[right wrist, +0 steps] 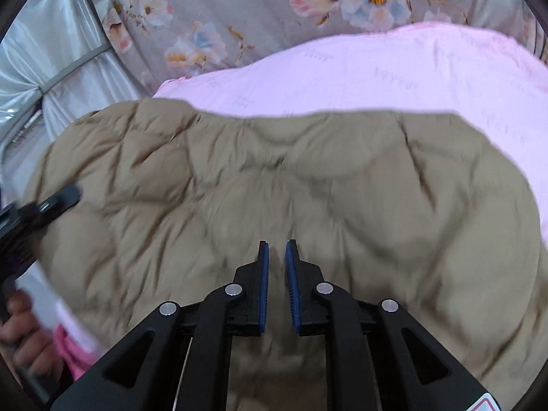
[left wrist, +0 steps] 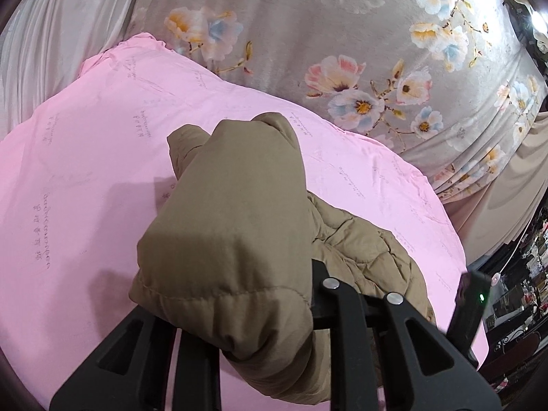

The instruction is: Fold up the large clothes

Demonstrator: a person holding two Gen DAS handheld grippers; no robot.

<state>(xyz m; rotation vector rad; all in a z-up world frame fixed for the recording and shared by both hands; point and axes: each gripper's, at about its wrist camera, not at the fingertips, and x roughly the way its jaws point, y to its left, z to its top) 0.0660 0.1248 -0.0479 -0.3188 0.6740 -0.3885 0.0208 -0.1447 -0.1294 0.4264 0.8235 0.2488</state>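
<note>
In the left wrist view, the fingers of the left gripper [left wrist: 274, 308] are buried under a thick fold of the tan quilted jacket [left wrist: 236, 226]. The fabric is bunched between the jaws and draped over them, so the jacket is seen to be pinched there, though the pads themselves are hidden. Beyond the fingers, the lifted fold rises toward the middle of the view, and more of the jacket is seen crumpled just to the right of the fingers. Under and around it, a pink sheet [left wrist: 85, 171] is spread. Rows of faint grey writing are printed on this sheet, but none of it can be read. Farther out, a grey floral blanket [left wrist: 308, 34] is seen, and a pale satin curtain [left wrist: 51, 34] hangs to the left.

In the right wrist view, what the other camera hides is shown plainly: the blue pads [right wrist: 263, 284] of the right gripper [right wrist: 277, 250] stand a narrow gap apart with nothing between them. They are held just above the jacket's broad quilted panel [right wrist: 274, 178], which fills the view on both sides of the fingers and ahead of them. The view is blurred. At the far left, the left gripper [right wrist: 44, 205] is seen against the jacket's edge, and a hand [right wrist: 24, 335] on a handle is visible below it. Beyond the jacket lie the pink sheet [right wrist: 376, 75], with unreadable print, and the floral blanket [right wrist: 239, 10].
</note>
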